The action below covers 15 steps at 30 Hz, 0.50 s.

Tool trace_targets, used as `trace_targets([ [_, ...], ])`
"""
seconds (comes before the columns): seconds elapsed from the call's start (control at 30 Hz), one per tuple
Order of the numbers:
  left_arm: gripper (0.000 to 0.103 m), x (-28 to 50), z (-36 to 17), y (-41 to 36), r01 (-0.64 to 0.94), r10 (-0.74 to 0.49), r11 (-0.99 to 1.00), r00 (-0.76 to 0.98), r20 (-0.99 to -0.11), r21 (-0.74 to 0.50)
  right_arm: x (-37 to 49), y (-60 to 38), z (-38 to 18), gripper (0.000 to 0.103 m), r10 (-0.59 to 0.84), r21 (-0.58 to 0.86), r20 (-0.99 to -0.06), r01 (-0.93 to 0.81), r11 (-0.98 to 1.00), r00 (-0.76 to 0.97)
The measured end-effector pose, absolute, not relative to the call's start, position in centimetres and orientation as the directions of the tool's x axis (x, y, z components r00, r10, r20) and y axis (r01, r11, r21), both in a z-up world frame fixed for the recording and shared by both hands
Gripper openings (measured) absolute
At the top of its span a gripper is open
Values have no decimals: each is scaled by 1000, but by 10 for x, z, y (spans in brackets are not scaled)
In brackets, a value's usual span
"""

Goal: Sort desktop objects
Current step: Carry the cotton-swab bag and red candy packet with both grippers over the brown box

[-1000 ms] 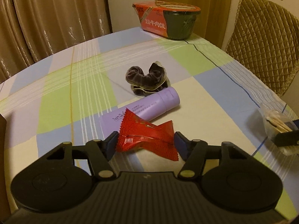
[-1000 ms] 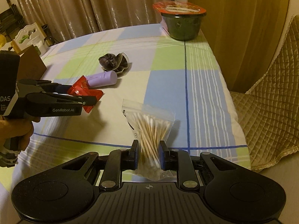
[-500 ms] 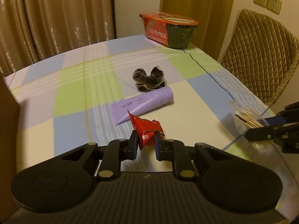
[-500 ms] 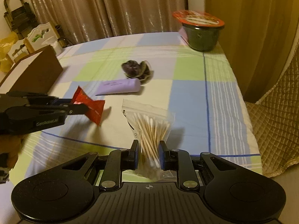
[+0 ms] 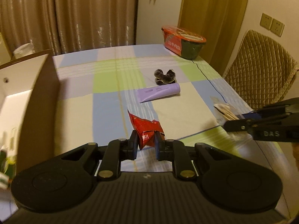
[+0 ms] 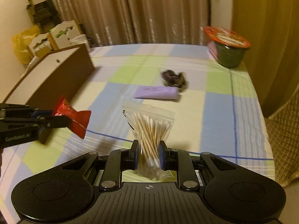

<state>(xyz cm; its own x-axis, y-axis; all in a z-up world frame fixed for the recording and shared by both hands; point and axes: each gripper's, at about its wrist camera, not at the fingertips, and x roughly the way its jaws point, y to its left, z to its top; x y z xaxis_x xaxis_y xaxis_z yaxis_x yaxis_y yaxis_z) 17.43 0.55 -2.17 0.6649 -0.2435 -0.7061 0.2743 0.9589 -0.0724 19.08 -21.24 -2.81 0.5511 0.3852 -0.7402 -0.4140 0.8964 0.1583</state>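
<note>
Left gripper (image 5: 146, 144): jaws clenched on a crumpled red foil snack packet (image 5: 146, 128), held clear above the checked tablecloth (image 5: 74, 115). Right gripper (image 6: 149, 156): jaws clenched on a clear zip bag of wooden cotton swabs (image 6: 149, 128), also off the cloth. From the left wrist view, a lilac plastic tube (image 5: 158, 93) lies at 12 o'clock, a brown open-topped box (image 5: 40, 93) at 10 o'clock.

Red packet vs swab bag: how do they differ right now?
The red packet is opaque foil, crumpled; the swab bag is clear, showing its sticks. The packet sits in the left claw, the bag in the right claw. Both are pinched and off the table.
</note>
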Motion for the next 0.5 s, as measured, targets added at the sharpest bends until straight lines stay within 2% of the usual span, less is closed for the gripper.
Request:
trace_targets([
  [0.27,14,110,5,35,209,-195,976,696,-691,-65,168,-168,-12,20,467,165,-713,-523,836,522],
  [0.5,14,65,21,78,74,-84,996,724,-684,-43,154,-120,-7,20,540,164,-706,-637,754,458],
])
